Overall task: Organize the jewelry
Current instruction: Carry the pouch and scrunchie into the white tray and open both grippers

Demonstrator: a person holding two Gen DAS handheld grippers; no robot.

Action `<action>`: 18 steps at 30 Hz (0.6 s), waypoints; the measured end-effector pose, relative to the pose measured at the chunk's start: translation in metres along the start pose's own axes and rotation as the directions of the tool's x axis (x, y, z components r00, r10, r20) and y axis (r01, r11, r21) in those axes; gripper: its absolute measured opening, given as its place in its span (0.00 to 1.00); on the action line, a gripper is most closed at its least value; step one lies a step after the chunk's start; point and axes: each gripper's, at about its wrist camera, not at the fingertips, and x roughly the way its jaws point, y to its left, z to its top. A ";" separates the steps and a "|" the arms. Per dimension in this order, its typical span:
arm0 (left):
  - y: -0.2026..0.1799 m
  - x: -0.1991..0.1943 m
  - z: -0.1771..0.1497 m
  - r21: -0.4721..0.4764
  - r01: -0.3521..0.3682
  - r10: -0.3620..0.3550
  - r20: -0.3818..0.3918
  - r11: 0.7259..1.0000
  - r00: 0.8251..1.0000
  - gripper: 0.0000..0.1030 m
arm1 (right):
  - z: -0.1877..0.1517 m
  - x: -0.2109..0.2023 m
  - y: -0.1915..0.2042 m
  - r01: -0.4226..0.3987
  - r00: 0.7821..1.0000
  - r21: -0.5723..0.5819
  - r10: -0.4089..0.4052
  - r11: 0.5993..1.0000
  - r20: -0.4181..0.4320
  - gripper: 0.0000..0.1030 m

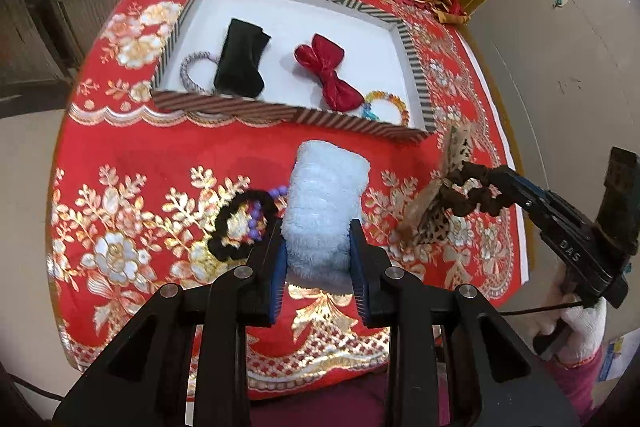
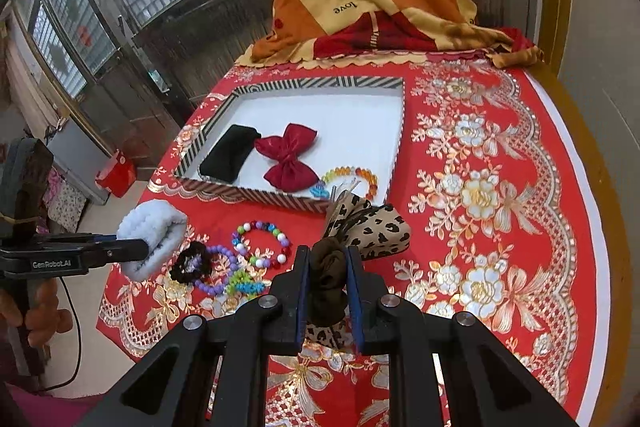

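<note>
The left gripper (image 1: 318, 259) was clamped on a fluffy pale-blue scrunchie (image 1: 326, 203) held above the table's near edge, and the right gripper (image 2: 328, 287) was clamped on the brown band of a leopard-print bow scrunchie (image 2: 372, 227), just before the striped tray's (image 2: 396, 131) near-right corner. Judged best practice: lift both soft, compressible pieces over the tray's low rim and release them onto its bare white floor, beside the 2 bows.

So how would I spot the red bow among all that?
Find the striped-edged tray with the white floor on the red tablecloth. The red bow lies mid-tray, between a black pouch and a beaded bracelet; it alone is shiny red satin.
</note>
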 end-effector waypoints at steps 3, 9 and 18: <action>0.002 0.001 0.007 -0.002 -0.019 0.019 0.010 1.000 1.000 0.26 | 0.007 -0.001 0.002 0.002 1.000 -0.011 -0.002 1.000 0.007 0.16; 0.003 0.001 0.025 0.010 -0.072 0.072 0.046 0.997 0.996 0.26 | 0.028 0.001 0.005 0.005 1.000 -0.037 -0.005 0.999 0.024 0.16; 0.003 0.007 0.058 0.037 -0.151 0.147 0.086 0.988 0.985 0.26 | 0.060 0.018 0.005 0.019 0.999 -0.062 -0.018 0.998 0.027 0.16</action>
